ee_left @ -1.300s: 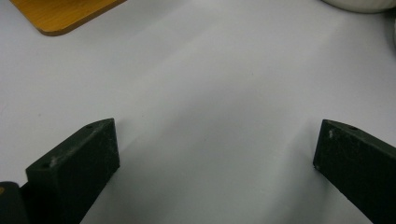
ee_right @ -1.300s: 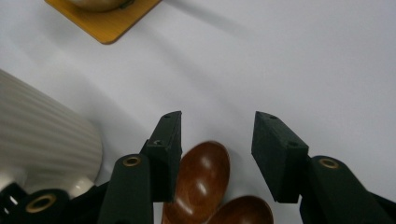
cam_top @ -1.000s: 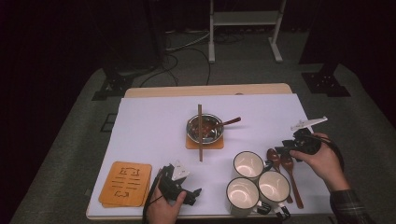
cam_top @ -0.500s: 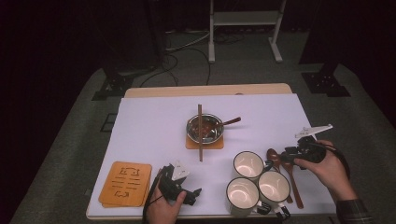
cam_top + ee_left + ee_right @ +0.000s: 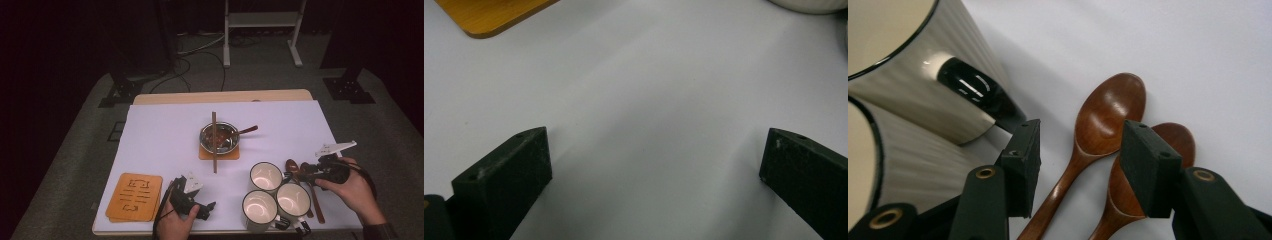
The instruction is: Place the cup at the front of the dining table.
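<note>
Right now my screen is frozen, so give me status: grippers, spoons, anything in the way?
Right gripper open, jaws straddling one wooden spoon. Left gripper open over bare sheet. Second spoon beside it; mug crowds the jaw.

Two brown wooden spoons (image 5: 1108, 117) flat on table, side by side, bowls up.

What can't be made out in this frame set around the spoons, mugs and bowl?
- Spoon handles: right gripper view, cut off by the bottom edge; the right gripper covers part of the second spoon.
- Whether its pads touch a spoon: too small in the high view.
- Bowl contents: high view, too small.
- Mugs: right gripper view, cut off at the left edge.
</note>
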`<state>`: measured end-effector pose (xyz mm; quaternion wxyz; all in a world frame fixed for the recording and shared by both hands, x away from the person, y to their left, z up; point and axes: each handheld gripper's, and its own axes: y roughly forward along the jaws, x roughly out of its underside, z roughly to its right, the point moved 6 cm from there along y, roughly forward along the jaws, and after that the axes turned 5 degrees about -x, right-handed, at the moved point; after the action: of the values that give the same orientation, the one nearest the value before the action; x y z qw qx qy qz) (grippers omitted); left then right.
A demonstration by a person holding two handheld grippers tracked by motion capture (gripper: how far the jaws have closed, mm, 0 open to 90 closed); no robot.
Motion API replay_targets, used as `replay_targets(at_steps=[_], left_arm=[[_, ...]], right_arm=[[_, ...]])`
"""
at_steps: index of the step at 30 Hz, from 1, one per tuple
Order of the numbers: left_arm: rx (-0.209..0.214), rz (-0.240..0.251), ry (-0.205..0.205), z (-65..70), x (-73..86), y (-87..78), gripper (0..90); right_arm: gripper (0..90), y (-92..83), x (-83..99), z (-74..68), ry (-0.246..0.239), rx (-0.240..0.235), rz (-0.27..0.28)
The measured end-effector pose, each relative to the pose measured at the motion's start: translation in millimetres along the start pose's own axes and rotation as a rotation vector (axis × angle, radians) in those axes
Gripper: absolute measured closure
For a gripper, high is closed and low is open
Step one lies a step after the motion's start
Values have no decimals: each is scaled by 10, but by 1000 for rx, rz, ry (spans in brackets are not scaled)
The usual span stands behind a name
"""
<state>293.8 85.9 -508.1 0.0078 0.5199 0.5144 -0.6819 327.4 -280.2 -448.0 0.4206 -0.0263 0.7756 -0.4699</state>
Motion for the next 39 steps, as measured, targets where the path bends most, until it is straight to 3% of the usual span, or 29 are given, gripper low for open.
replay_targets(at_steps=[18, 39], left_arm=[[0, 0, 0, 0, 0, 0, 0], [0, 0, 0, 1, 0, 0, 0]], right_arm=[[487, -25, -6, -134, -36, -63, 18], [476, 4, -56, -156, -61, -77, 22]])
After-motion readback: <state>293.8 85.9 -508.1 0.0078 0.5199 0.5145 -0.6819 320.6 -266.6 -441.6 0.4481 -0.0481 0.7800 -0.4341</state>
